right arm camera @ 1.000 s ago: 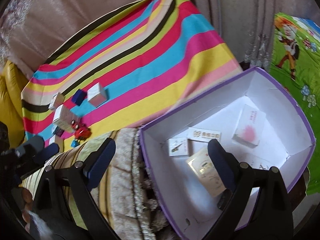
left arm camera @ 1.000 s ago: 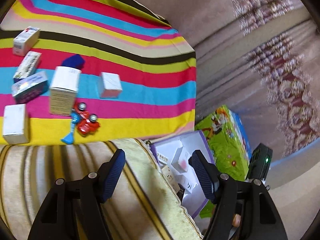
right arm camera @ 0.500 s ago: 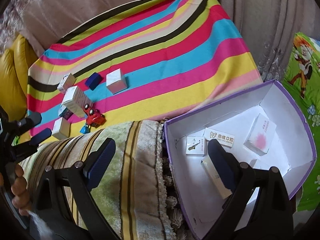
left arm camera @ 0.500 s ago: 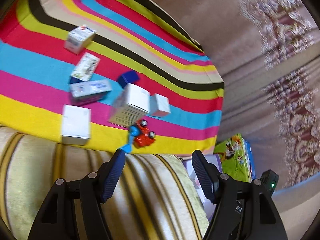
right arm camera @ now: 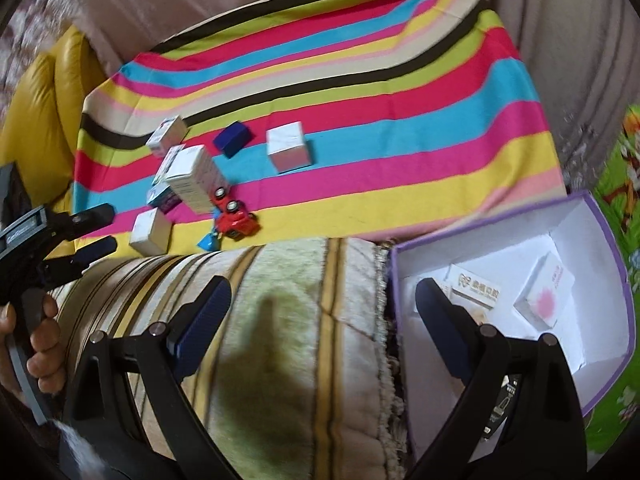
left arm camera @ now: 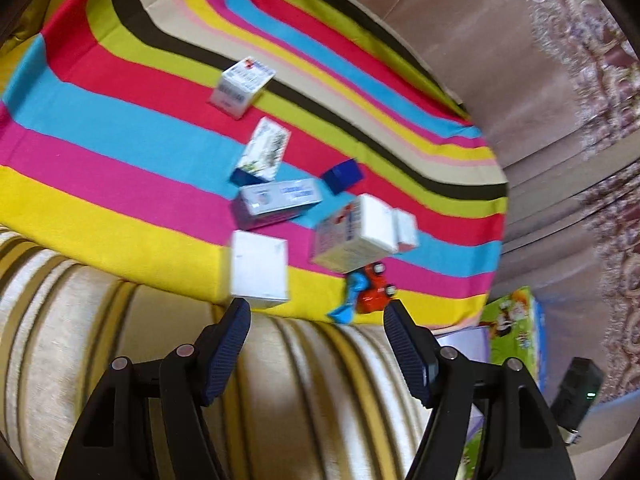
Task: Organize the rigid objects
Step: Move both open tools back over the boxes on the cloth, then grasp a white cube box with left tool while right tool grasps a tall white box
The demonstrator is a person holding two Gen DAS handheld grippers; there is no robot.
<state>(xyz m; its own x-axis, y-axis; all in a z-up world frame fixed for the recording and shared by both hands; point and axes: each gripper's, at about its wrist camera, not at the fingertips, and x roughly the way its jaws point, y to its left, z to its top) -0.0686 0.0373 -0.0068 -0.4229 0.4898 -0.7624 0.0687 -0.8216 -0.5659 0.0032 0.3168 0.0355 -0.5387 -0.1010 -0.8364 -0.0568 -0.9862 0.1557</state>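
Note:
Several small boxes lie on a striped cloth [left arm camera: 120,128]: a white box [left arm camera: 259,270] nearest my left gripper [left arm camera: 316,316], a tall white box [left arm camera: 352,236], a bluish box [left arm camera: 280,200], a dark blue block [left arm camera: 343,175] and a red toy car [left arm camera: 374,294]. My left gripper is open and empty just short of the white box. My right gripper [right arm camera: 322,292] is open and empty over the sofa edge. The left gripper [right arm camera: 94,230] also shows in the right wrist view next to the white box [right arm camera: 151,231]. A purple-rimmed box [right arm camera: 616,240] holds several small packs.
A striped plush cushion [right arm camera: 300,320] lies under both grippers. A green cartoon box [left arm camera: 516,324] and a black device [left arm camera: 576,388] sit on the floor at right. A yellow cushion [right arm camera: 36,112] is at far left. A white cube [right arm camera: 288,146] stands alone mid-cloth.
My left gripper has swung left and forward toward the boxes on the cloth. My right gripper has moved left, away from over the purple box. Both stayed open.

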